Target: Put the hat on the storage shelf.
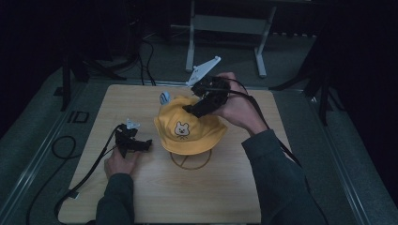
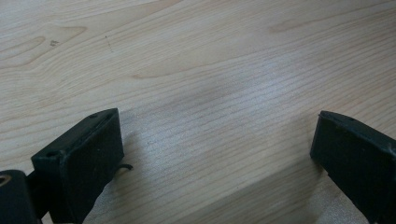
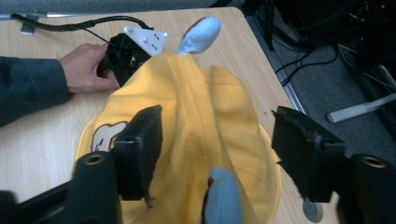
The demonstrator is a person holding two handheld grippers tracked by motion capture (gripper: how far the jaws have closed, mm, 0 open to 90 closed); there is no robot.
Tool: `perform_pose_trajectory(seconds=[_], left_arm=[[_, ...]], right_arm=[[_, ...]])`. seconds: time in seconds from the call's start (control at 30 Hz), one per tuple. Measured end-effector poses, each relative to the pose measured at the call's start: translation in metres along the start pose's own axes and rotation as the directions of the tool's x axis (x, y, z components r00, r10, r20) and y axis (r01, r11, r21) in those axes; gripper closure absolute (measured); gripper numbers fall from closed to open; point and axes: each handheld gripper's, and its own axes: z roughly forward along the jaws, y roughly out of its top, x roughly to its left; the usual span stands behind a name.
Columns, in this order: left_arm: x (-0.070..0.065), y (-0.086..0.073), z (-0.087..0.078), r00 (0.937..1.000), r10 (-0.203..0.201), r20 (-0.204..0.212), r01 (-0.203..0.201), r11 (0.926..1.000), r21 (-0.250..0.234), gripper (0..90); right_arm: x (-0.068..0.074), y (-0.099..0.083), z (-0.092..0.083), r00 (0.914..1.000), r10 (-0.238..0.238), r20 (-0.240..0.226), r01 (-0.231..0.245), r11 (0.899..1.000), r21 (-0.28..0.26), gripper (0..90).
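The yellow cloth bucket hat with a bear patch point(image 1: 190, 129) sits draped on its wire stand point(image 1: 191, 161) mid-table; my right gripper point(image 3: 217, 140) gapes wide over its crown (nothing held), my left gripper point(image 2: 217, 154) rests open, empty, so only withdrawing seems left.

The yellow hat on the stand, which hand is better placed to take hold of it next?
Probably right: the right hand-held gripper hangs open over the yellow hat, crown between its jaws; the left hand-held gripper rests on the table beside it.
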Motion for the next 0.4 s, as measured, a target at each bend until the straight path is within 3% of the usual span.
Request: perform_pose_trajectory(seconds=[0.1,0.4], left_arm=[[0.0,0.0,0.0,1.0,-0.001,-0.001,0.001,1.0,-0.001,2.3],[0.0,0.0,0.0,1.0,-0.001,0.0,0.001,1.0,0.0,2.3]], right_arm=[[-0.003,-0.006,-0.001,0.9994,0.025,0.022,-0.025,1.0,-0.004,28.6],[-0.011,-0.025,-0.011,0.9963,0.086,-0.007,-0.086,0.996,-0.038,21.5]])
